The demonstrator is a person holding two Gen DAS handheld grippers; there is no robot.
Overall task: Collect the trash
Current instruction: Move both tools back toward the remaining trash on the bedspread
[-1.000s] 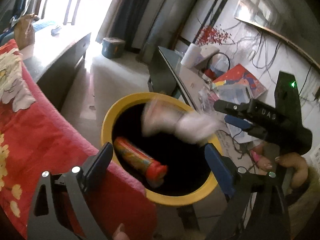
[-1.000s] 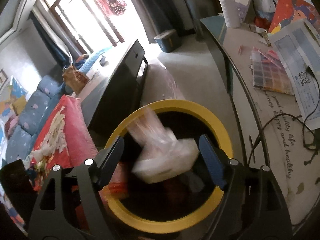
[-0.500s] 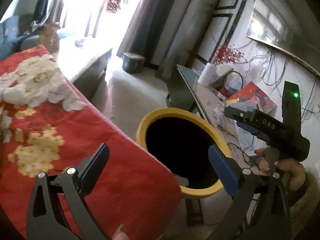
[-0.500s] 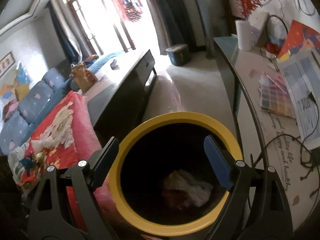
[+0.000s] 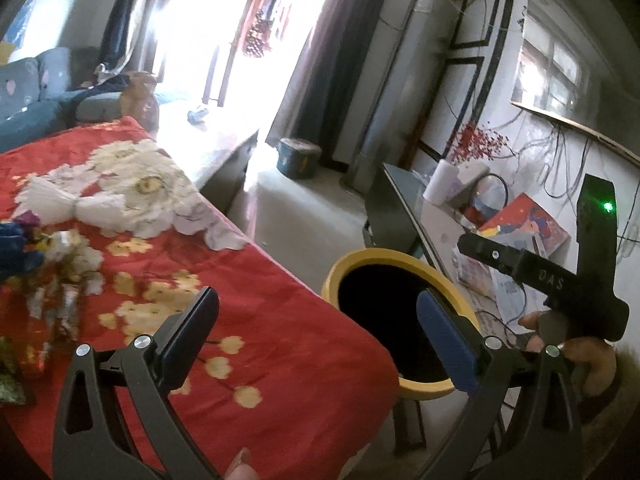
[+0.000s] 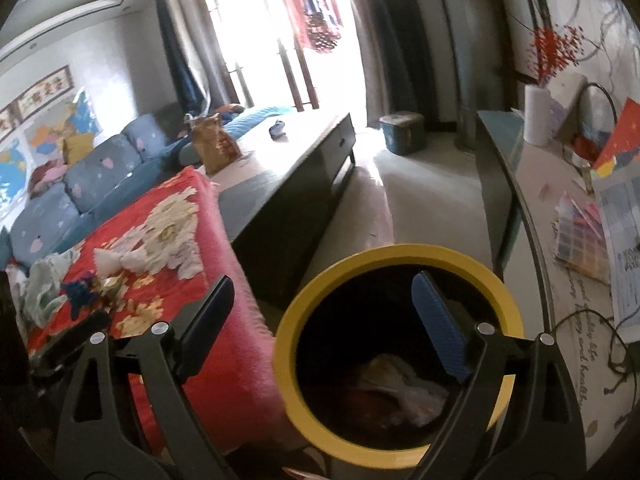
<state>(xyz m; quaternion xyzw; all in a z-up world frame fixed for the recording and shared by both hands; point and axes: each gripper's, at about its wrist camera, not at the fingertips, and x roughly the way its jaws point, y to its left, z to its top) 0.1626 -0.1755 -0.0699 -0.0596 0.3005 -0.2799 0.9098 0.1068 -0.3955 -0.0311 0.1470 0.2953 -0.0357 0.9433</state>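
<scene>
With both grippers empty, the drop into the bin (image 6: 396,258) looks done and the step in hand is the turn toward more trash. The left gripper (image 5: 316,324) stands wide open with nothing between its fingers; the red cloth (image 5: 280,320) lies under its left finger and the bin's dark mouth behind its right finger. The right gripper (image 6: 320,320) has just been opening wider, and nothing sits between its fingers either; the bin fills the gap ahead of them, with a pale crumpled wad (image 6: 400,384) at the bottom, below the blue right finger. Remaining trash (image 5: 44,264), wrappers and paper scraps, lies on the cloth well to the left of the left gripper's fingers. The next move probably calls for swinging left, lowering the open fingers to straddle one scrap, and closing without snagging the cloth.
</scene>
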